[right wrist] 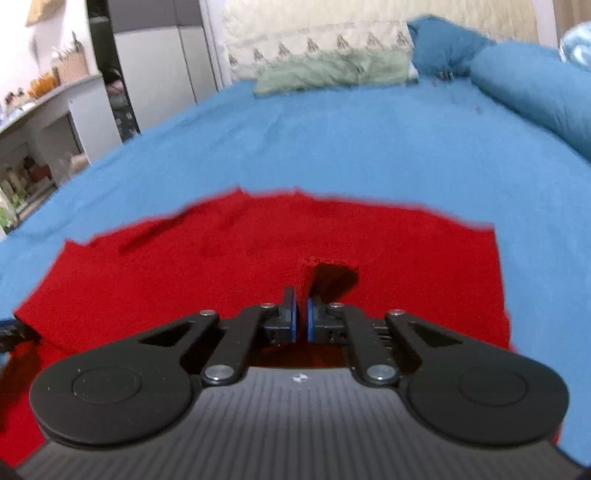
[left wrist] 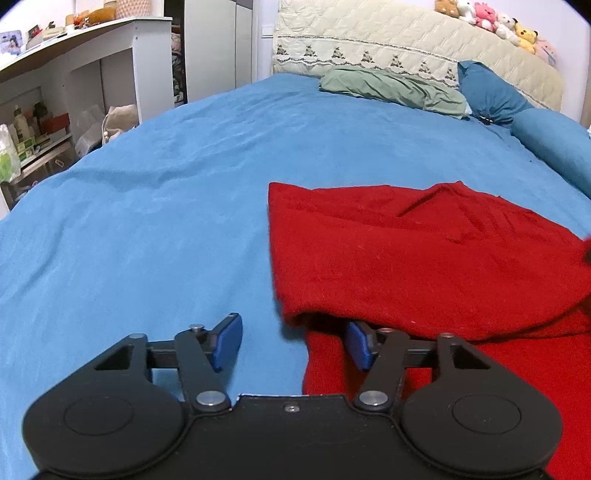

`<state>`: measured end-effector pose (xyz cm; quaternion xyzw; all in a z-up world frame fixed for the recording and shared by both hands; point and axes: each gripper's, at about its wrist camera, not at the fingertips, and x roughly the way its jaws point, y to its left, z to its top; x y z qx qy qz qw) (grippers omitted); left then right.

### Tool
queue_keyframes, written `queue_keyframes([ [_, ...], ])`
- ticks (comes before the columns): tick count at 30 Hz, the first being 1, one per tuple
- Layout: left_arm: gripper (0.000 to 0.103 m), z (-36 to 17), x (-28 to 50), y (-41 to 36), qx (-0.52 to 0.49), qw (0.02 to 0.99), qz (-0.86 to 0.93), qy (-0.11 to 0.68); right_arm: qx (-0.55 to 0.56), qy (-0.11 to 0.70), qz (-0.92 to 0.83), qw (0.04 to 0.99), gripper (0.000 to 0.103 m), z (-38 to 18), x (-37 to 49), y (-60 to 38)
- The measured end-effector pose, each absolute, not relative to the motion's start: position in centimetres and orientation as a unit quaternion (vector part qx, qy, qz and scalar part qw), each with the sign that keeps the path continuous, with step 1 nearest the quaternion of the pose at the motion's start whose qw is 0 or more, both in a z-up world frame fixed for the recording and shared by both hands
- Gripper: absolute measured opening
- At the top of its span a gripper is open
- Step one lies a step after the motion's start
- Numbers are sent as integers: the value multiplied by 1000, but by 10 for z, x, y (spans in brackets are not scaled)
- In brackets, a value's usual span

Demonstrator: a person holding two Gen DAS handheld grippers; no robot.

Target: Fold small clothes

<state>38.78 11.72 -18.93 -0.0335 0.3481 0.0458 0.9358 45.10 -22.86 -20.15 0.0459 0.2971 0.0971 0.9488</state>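
On the bed (left wrist: 147, 206), which is covered by a blue sheet, a red knitted garment (left wrist: 424, 258) lies spread out toward the near right side of the left wrist view, with one layer folded over another so that a thick folded edge runs along its near side. Just above the sheet, the left gripper (left wrist: 295, 341) stands partly open: its left blue pad (left wrist: 229, 339) is over bare sheet, while its right pad (left wrist: 360, 343) sits at the folded edge of the garment, tucked just under the upper layer; the pads do not press on anything between them. From the right wrist view, the same garment (right wrist: 258, 251) fills the middle of the frame, lying flat with a slightly wrinkled far edge, and the picture is somewhat blurred. The right gripper (right wrist: 301, 319) hangs over the garment with its blue pads drawn nearly together, only a thin gap between them, and a dark shadow on the cloth just ahead; whether any cloth is pinched there cannot be told. At the head of the bed lie a green pillow (left wrist: 391, 88) and a blue pillow (left wrist: 491, 92) against a quilted cream headboard (left wrist: 369, 33), with stuffed toys (left wrist: 491, 18) lined along its top. Left of the bed stands a white shelf unit (left wrist: 92, 62) carrying small items.
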Motion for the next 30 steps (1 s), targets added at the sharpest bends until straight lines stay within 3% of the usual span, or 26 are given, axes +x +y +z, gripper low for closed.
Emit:
queue_keyframes([
  [5,32,-187,401,117,-48,937,26,346,48,253,89,962,20,-155,455,-241],
  [6,15,-187,402,117,-48,936,21,349,53,247,87,964,20,-148,457,-246],
  [7,9,-187,402,117,-45,935,19,352,56,241,85,965,20,-142,458,-251],
  [10,4,-185,398,117,-34,933,17,358,43,223,56,972,20,-132,455,-270],
  [20,4,-190,381,112,-7,931,23,364,63,298,7,952,21,-208,430,-313],
  [25,4,-166,368,101,7,940,11,342,60,319,-14,946,27,-216,419,-319],
  [26,5,-159,369,99,6,943,3,332,53,316,-23,947,37,-210,413,-318],
  [27,9,-154,371,94,2,946,-8,324,45,308,-28,950,54,-205,408,-316],
  [29,28,-148,378,86,-6,948,-31,317,33,286,-22,957,73,-197,400,-305],
  [30,41,-149,385,81,-8,948,-40,317,30,278,-10,960,73,-194,398,-301],
])
